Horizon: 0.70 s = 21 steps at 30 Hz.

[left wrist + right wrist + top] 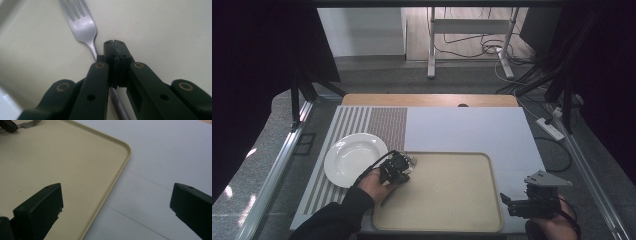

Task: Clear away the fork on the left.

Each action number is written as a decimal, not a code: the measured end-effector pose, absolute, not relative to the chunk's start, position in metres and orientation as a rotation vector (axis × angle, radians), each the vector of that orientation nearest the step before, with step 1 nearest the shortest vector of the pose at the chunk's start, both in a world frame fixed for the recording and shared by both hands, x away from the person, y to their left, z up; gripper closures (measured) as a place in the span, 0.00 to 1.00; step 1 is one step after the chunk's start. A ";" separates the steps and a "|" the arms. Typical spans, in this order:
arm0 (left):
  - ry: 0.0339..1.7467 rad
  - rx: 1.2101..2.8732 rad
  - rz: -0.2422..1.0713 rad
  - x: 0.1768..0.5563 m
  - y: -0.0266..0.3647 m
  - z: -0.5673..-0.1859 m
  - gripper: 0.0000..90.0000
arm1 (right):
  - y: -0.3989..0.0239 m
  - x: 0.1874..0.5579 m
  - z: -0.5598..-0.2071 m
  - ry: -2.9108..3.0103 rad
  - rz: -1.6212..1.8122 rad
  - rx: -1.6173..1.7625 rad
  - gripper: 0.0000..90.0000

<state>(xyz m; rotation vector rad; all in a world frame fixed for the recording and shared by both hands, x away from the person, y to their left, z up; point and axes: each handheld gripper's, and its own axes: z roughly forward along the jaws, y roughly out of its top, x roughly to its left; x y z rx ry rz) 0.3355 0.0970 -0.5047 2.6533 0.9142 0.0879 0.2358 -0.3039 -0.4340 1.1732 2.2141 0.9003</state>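
Clamping my left claw (pixel 115 46) on the fork (pixel 83 27) neck, over the tray (pixel 492 200). Right claw (pixel 116 202) hangs wide apart, holding nothing.

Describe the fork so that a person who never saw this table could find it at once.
Find the beige tray in the middle of the table. At its rear left corner, beside the white plate, the left gripper has its jaws shut on a silver fork by the neck. It is the sole metal utensil there.
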 end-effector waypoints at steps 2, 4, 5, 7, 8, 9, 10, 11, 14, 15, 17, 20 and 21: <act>0.941 2.642 0.084 0.339 0.103 -0.505 0.98 | -0.304 0.236 -0.434 2.214 0.900 1.173 0.00; 0.965 2.632 0.083 0.341 0.108 -0.505 0.98 | -0.304 0.236 -0.434 2.214 0.901 1.174 0.00; 0.979 2.625 0.087 0.342 0.111 -0.506 0.98 | -0.304 0.236 -0.434 2.215 0.901 1.173 0.00; 0.999 2.621 0.092 0.344 0.115 -0.506 0.98 | -0.304 0.236 -0.434 2.215 0.898 1.172 0.00; 1.010 2.619 0.093 0.344 0.118 -0.506 0.98 | -0.304 0.236 -0.434 2.216 0.898 1.171 0.00; 1.018 2.618 0.097 0.345 0.120 -0.506 0.98 | -0.304 0.236 -0.434 2.216 0.898 1.171 0.00; 1.026 2.618 0.101 0.346 0.122 -0.506 0.98 | -0.304 0.236 -0.434 2.216 0.899 1.170 0.00; 1.033 2.620 0.106 0.346 0.124 -0.506 0.98 | -0.304 0.236 -0.434 2.217 0.899 1.171 0.00; 1.055 2.617 0.108 0.348 0.129 -0.506 0.98 | -0.304 0.235 -0.434 2.217 0.899 1.170 0.00; 1.062 2.610 0.101 0.348 0.130 -0.506 0.98 | -0.303 0.235 -0.434 2.217 0.899 1.170 0.00; 1.072 2.599 0.092 0.349 0.132 -0.506 0.97 | -0.303 0.235 -0.434 2.217 0.898 1.169 0.00; 1.071 2.589 0.079 0.350 0.134 -0.507 0.97 | -0.303 0.236 -0.434 2.218 0.897 1.168 0.00; 1.066 2.578 0.066 0.350 0.135 -0.507 0.96 | -0.303 0.235 -0.434 2.218 0.898 1.167 0.00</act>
